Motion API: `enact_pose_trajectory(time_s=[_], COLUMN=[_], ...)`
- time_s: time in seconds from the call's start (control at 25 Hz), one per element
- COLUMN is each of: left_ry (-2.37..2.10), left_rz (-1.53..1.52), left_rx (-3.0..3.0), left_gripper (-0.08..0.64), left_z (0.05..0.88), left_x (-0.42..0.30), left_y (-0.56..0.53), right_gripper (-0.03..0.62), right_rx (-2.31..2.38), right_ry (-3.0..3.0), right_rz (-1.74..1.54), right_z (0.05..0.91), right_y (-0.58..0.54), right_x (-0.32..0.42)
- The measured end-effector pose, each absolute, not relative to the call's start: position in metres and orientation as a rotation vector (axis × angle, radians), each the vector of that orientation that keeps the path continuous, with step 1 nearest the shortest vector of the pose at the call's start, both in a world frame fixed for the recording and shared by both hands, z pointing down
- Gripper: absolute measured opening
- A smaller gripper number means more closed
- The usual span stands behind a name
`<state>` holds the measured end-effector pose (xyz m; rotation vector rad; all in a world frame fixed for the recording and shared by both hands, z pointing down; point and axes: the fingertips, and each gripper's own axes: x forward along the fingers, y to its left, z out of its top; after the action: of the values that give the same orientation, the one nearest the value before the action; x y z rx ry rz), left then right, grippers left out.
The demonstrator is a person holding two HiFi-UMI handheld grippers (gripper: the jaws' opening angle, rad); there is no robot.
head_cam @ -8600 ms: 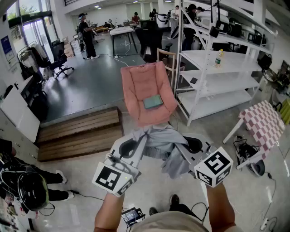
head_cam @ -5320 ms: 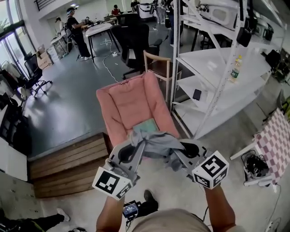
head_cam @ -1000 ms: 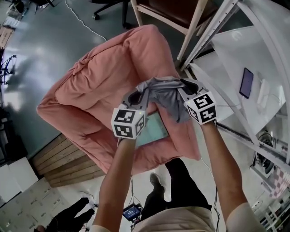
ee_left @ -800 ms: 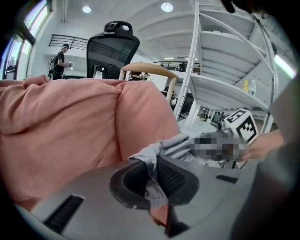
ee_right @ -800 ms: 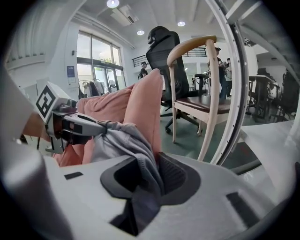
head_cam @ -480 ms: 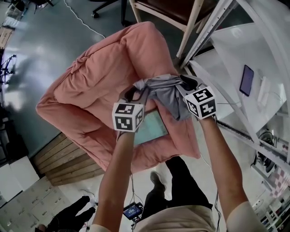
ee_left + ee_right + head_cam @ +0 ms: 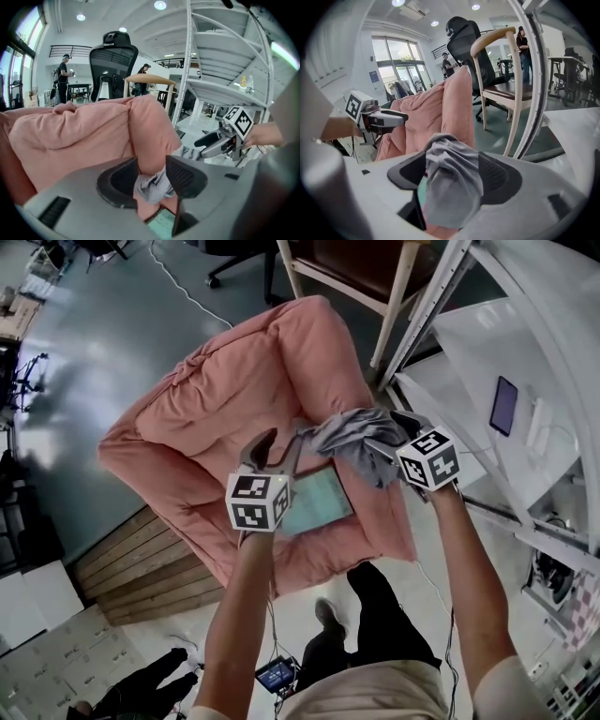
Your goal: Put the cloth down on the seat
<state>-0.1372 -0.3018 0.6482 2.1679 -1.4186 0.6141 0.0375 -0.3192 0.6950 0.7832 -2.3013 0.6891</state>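
Opening at this moment, the jaws of the left gripper (image 7: 151, 178) stand apart with a small bunched corner of the grey cloth (image 7: 151, 186) lying loose between them, clear of the left pad and not pinched. The right gripper (image 7: 452, 176) is opening too; a thick fold of the cloth (image 7: 452, 187) drapes down through its gap, filling most of it without being squeezed. In the head view the cloth (image 7: 356, 439) hangs bunched between the two tools, its bulk close to the right gripper (image 7: 386, 432) over the 3 o'clock edge of the pink cushioned seat (image 7: 225, 399), with one thin end reaching to the left gripper (image 7: 278, 442) at about 9 o'clock of the bundle. I cannot tell whether the cloth touches the cushion. A flat teal-faced slab (image 7: 317, 502) lies on the seat at 6 o'clock of the cloth, just beside the left gripper's marker cube. A wooden chair (image 7: 347, 268) stands at 12 o'clock of the seat, and a white shelf rack (image 7: 487, 343) at 3 o'clock, with a dark phone (image 7: 503, 406) on one shelf.
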Motion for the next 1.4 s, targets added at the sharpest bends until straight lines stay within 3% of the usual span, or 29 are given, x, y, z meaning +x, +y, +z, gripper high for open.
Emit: enact_pose_trajectory(time_s=[0.4,0.56,0.72,0.76,1.0,1.4], left_ry=[-1.505,-1.535,-1.553,-1.551,-1.555,-1.608], left_rz=[0.436,0.324,0.218,0.193,0.108,0.092], left_rx=[2.318,2.415,2.527,2.549,2.634,2.690], left_gripper=[0.132,0.102,0.053,0.041,0.021,0.020], left_z=[0.516,0.441,0.364,0.347,0.258,0.183], left_x=[-0.141,-0.140,-0.140,-0.140,-0.146,-0.164], left_y=[-0.256,-0.224,-0.180,-0.166,-0.078,0.059], right_gripper=[0.351,0.241,0.007,-0.006,-0.008,-0.009], right_rx=[0.864,0.959,1.010,1.013,0.970,0.926], right_ry=[-2.357,-2.493,-2.647,-2.683,-2.786,-2.789], right_rz=[0.580,0.481,0.361,0.339,0.153,-0.020], right_z=[0.595,0.508,0.413,0.391,0.288,0.196], right_y=[-0.291,-0.271,-0.228,-0.213,-0.116,0.008], right_x=[0.043,0.042,0.034,0.031,0.010,0.001])
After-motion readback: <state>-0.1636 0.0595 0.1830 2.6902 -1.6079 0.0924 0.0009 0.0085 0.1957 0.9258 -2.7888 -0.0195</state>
